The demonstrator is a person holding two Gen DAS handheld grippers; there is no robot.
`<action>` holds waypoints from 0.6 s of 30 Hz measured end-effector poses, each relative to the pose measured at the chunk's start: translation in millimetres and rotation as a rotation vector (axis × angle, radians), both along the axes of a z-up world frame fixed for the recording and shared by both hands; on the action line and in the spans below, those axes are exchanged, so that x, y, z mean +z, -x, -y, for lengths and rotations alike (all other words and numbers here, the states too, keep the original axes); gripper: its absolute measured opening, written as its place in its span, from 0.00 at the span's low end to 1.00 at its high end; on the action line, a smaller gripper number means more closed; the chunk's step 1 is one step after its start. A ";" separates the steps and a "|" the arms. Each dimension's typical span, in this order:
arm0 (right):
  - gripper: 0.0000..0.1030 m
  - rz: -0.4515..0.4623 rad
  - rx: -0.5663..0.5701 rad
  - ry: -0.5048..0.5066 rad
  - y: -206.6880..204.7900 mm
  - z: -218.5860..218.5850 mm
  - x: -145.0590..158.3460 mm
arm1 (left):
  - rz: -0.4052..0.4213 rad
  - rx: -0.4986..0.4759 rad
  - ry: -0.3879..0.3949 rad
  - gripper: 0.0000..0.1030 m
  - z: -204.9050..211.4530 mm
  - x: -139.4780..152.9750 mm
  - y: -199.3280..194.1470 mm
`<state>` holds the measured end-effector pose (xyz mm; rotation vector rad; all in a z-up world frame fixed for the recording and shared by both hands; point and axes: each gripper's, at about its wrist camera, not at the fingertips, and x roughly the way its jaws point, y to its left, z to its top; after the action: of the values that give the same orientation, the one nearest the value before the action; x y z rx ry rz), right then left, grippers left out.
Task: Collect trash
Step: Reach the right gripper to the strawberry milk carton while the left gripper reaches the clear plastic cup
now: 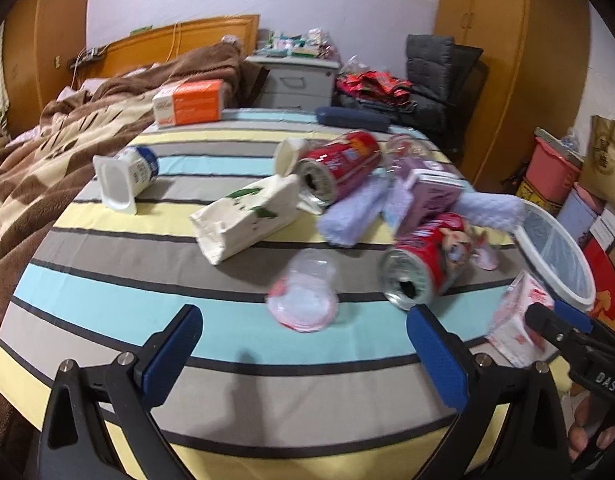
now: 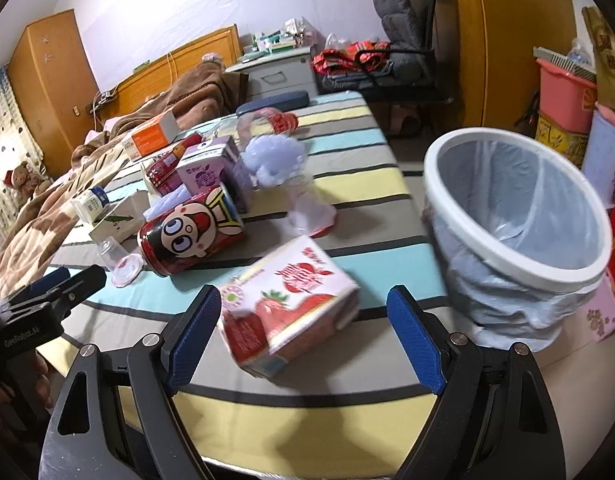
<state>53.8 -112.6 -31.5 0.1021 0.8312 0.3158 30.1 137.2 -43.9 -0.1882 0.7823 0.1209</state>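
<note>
The right gripper [image 2: 303,336] has its fingers apart around the strawberry carton [image 2: 285,300], not yet clamped; the carton lies on the striped bed [image 2: 367,184] just beside the bin [image 2: 515,240]. The left gripper [image 1: 303,354] hangs with fingers apart and empty, near a plastic cup [image 1: 305,296]. Closing on the carton's slanted corner could let it twist free and fall beside the bin.

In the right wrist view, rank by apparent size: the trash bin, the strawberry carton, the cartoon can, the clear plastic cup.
1. trash bin
2. strawberry carton
3. cartoon can
4. clear plastic cup
Bin and carton sit nearest the camera, which inflates them; true sizes stay unsure.
</note>
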 end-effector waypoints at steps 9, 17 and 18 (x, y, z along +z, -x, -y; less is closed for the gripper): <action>0.82 0.009 -0.016 0.034 -7.5 -14.4 -5.1 | -0.017 -0.016 0.053 0.79 -14.5 -13.7 -17.8; 0.77 0.024 0.031 0.076 -9.7 -16.6 -0.7 | -0.032 -0.065 0.107 0.62 -13.6 -20.3 -31.7; 0.77 0.019 0.037 0.081 -10.8 -17.3 -0.1 | -0.036 -0.067 0.106 0.59 -12.9 -21.7 -33.5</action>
<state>64.6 -95.3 -31.6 0.0077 0.8266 0.3172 63.6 150.1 -65.6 -0.2609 0.8307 0.0193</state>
